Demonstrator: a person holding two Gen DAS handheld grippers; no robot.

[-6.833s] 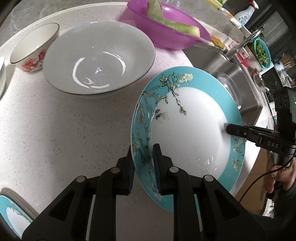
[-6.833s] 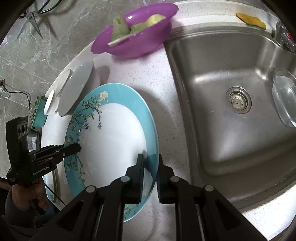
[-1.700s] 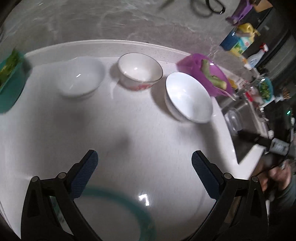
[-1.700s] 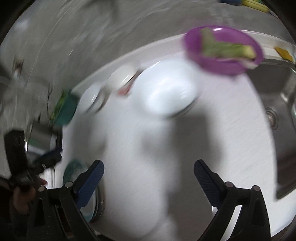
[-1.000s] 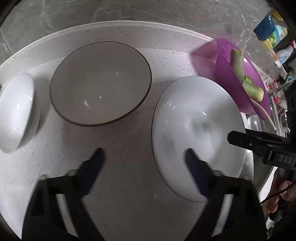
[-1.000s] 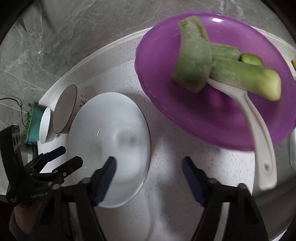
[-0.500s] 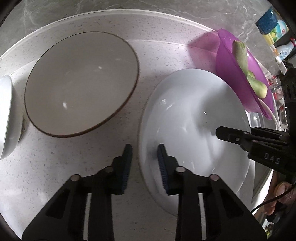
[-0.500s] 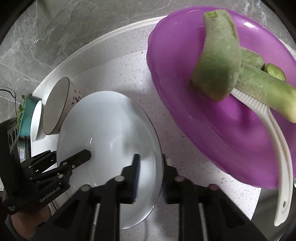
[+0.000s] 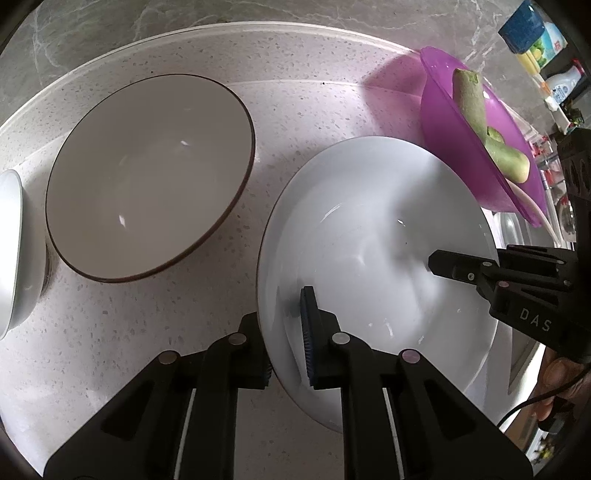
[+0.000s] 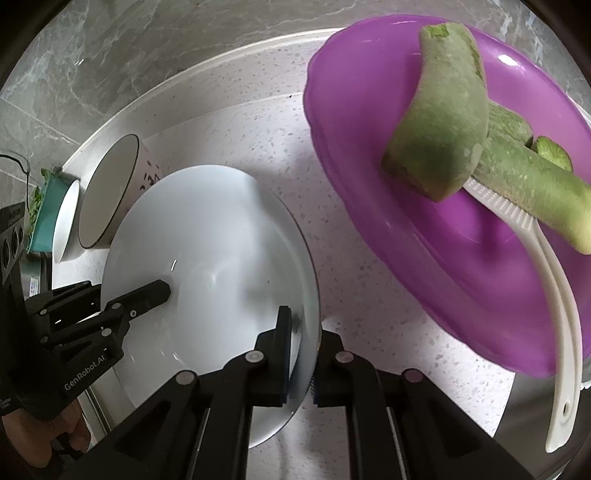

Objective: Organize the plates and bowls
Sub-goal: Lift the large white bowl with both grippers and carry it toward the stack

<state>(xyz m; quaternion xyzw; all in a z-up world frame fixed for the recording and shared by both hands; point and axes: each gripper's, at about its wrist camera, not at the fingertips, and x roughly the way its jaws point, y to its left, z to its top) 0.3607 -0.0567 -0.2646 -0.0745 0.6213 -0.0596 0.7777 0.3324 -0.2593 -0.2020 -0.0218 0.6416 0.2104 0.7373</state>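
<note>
A large plain white bowl [image 9: 373,258] sits on the speckled counter; it also shows in the right wrist view [image 10: 210,266]. My left gripper [image 9: 286,339] is shut on its near-left rim, one finger inside and one outside. My right gripper [image 10: 299,354] is shut on the opposite rim and shows in the left wrist view [image 9: 465,267]. A brown-rimmed bowl [image 9: 147,173] stands to the left, apart from the white bowl. A smaller white bowl [image 9: 9,247] is at the far left edge.
A purple bowl [image 10: 461,206] with green vegetable pieces [image 10: 447,110] and a white spoon [image 10: 554,332] stands close on the right of the white bowl. A teal dish with greens [image 10: 40,206] sits beyond the bowls. Marble wall [image 9: 184,18] backs the counter.
Both grippers have put down the teal floral plate, moved to the white bowl and closed on its opposite rims. In the last half second the jaws tightened onto the rim.
</note>
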